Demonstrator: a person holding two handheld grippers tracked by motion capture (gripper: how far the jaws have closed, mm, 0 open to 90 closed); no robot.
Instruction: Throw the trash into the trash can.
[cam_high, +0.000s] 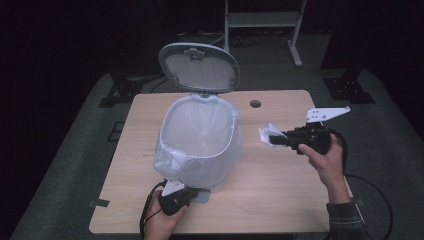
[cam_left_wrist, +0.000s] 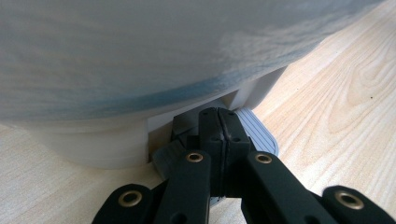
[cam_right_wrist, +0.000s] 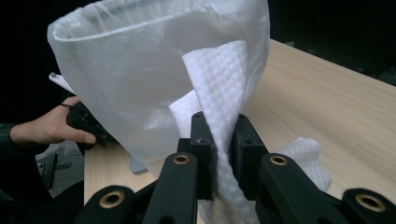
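A white pedal bin (cam_high: 200, 167) lined with a thin plastic bag stands mid-table, its grey lid (cam_high: 200, 67) raised. My left gripper (cam_high: 181, 192) sits at the bin's front foot. In the left gripper view its jaws (cam_left_wrist: 219, 115) are shut together and rest on the grey ribbed pedal (cam_left_wrist: 259, 136), under the bin's wall (cam_left_wrist: 140, 56). My right gripper (cam_high: 274, 138) hovers right of the bin, shut on a white paper towel (cam_high: 266, 132). In the right gripper view the towel (cam_right_wrist: 219, 79) stands up between the jaws (cam_right_wrist: 219, 128), with the bin (cam_right_wrist: 140, 88) just behind.
The wooden table (cam_high: 280, 200) has a round cable hole (cam_high: 255, 104) behind the right gripper. A white desk frame (cam_high: 262, 20) stands on the dark floor beyond. The person's left hand (cam_right_wrist: 46, 130) shows past the bin.
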